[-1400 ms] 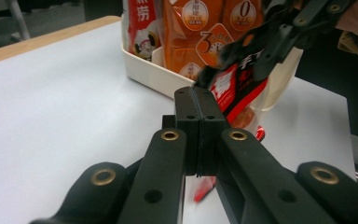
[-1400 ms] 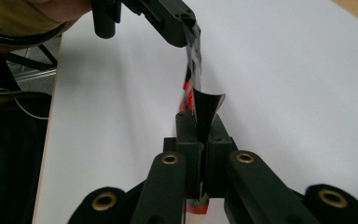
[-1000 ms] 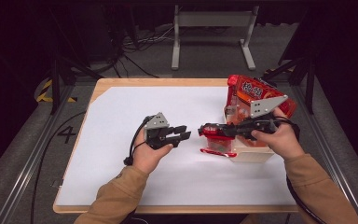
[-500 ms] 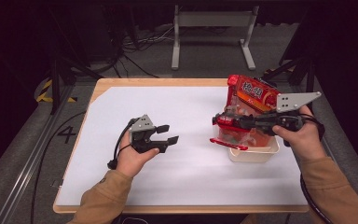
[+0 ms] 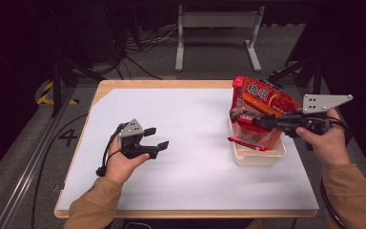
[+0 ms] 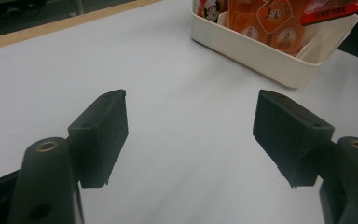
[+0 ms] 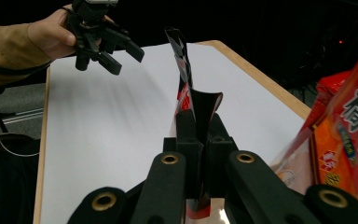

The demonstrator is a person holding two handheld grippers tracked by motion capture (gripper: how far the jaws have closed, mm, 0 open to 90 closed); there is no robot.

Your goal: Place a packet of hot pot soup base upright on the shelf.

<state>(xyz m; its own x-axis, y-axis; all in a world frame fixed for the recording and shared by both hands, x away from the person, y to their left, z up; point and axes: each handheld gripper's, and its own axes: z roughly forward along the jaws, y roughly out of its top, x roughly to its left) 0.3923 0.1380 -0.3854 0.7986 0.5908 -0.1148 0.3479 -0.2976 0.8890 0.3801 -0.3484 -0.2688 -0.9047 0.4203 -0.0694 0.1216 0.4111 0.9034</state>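
My right gripper (image 5: 240,119) is shut on a thin red snack packet (image 5: 251,139), which hangs over the white tub (image 5: 259,156) at the table's right. In the right gripper view the packet (image 7: 186,70) stands edge-on, pinched between my right gripper's (image 7: 198,128) jaws. A large red snack bag (image 5: 267,98) leans in the tub's far end. My left gripper (image 5: 158,137) hovers over the white sheet at the left. Its jaws have just been opening and hold nothing. In the left gripper view my left gripper (image 6: 190,123) stands wide apart over bare sheet.
Orange snack packets (image 6: 265,18) sit inside the tub (image 6: 256,49). The white sheet (image 5: 190,124) covers the wooden table (image 5: 162,84). My left gripper (image 7: 107,42) is far off across the sheet in the right gripper view. Dark floor, cables and a metal stand lie beyond.
My left gripper opened and drew back to the left, away from the packet. My right gripper carried the red packet rightward and a little higher over the tub.
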